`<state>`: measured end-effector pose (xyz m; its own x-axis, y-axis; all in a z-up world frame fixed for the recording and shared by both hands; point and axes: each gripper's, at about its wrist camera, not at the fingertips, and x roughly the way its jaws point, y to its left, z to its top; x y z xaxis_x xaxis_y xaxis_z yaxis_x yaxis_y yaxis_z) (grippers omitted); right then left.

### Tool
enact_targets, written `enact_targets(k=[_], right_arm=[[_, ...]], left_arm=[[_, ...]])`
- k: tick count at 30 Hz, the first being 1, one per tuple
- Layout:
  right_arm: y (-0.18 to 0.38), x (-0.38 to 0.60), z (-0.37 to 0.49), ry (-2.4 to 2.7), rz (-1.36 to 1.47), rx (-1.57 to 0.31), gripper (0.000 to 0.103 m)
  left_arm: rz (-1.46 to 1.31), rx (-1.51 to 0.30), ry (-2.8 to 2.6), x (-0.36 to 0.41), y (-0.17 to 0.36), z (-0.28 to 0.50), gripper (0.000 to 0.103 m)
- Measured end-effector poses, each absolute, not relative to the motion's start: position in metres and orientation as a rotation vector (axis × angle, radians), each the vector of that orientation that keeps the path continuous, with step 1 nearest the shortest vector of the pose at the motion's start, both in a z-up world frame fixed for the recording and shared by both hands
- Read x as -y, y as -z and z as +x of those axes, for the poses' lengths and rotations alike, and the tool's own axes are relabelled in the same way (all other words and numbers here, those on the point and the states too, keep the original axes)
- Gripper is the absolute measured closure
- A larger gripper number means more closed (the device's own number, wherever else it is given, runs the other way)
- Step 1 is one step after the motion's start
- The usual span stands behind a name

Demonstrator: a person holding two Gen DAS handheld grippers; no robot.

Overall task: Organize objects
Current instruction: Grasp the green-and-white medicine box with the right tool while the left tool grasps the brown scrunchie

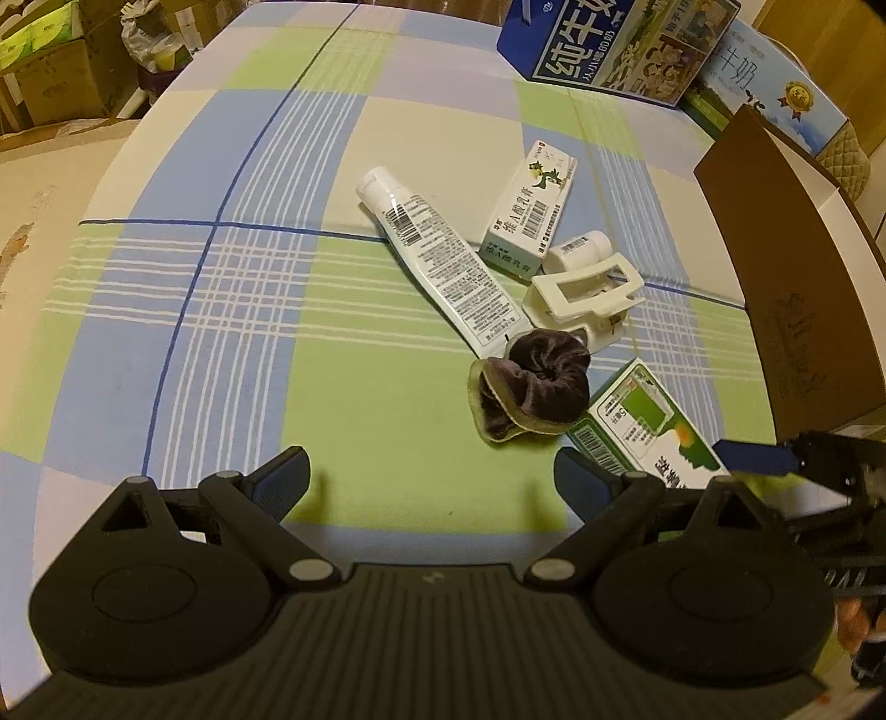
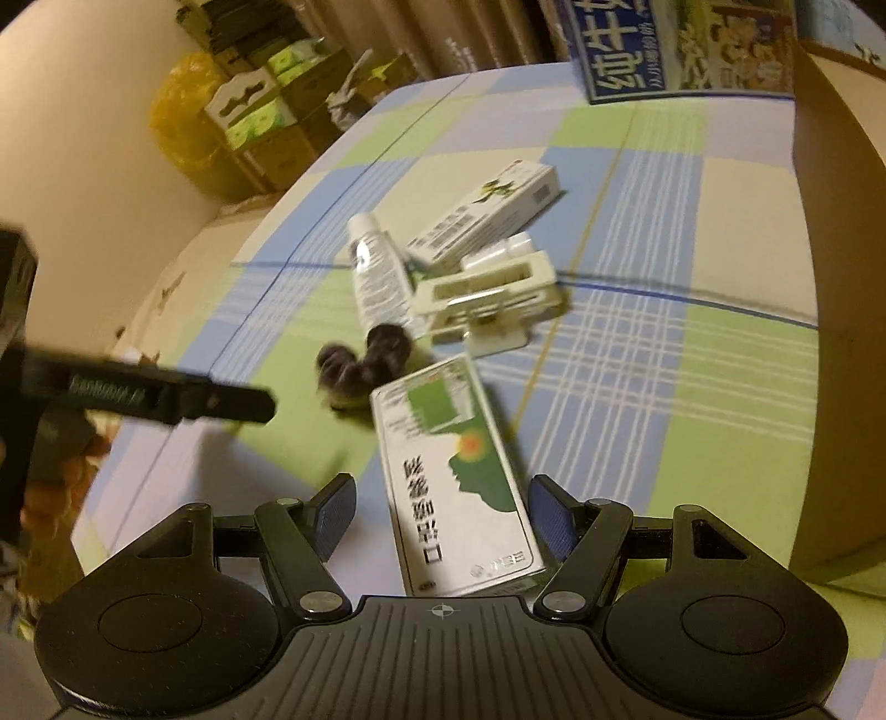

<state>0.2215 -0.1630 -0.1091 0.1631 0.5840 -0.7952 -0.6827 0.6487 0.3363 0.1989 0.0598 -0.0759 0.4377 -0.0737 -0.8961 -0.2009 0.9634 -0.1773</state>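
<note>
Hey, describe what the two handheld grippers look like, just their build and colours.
Both match: the left gripper and right gripper have matte black ribbed bodies, round side discs, black linkage arms with silver pivot pins, and blue textured fingers. White lettering marks the left one's side.

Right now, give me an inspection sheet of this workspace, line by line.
Surface: checked cloth in blue, green and cream.
Job's things: white tube, white hair claw, dark scrunchie, small white bottle, ointment box and green box lie clustered on the cloth.
Clutter: milk cartons at the far edge; brown cardboard box on the right.
Grippers: left gripper open, empty; right gripper open, straddling the green box.
Cables: nothing seen.
Surroundings: stacked cardboard boxes, yellow bag.
</note>
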Motion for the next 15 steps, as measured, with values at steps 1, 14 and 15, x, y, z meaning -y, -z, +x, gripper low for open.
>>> enact_targets(k=[1, 14, 15], right_arm=[[0.109, 0.159, 0.219, -0.898, -0.133, -1.070, 0.037], [0.117, 0.158, 0.223, -0.752, -0.185, -1.065, 0.047], [0.116, 0.162, 0.225, -0.721, -0.171, -1.070, 0.047]], left_arm=[[-0.273, -1.118, -0.076, -0.059, 0.076, 0.200, 0.010], [-0.252, -1.111, -0.020, -0.042, 0.081, 0.214, 0.010], [-0.251, -1.108, -0.016, -0.039, 0.081, 0.216, 0.010]])
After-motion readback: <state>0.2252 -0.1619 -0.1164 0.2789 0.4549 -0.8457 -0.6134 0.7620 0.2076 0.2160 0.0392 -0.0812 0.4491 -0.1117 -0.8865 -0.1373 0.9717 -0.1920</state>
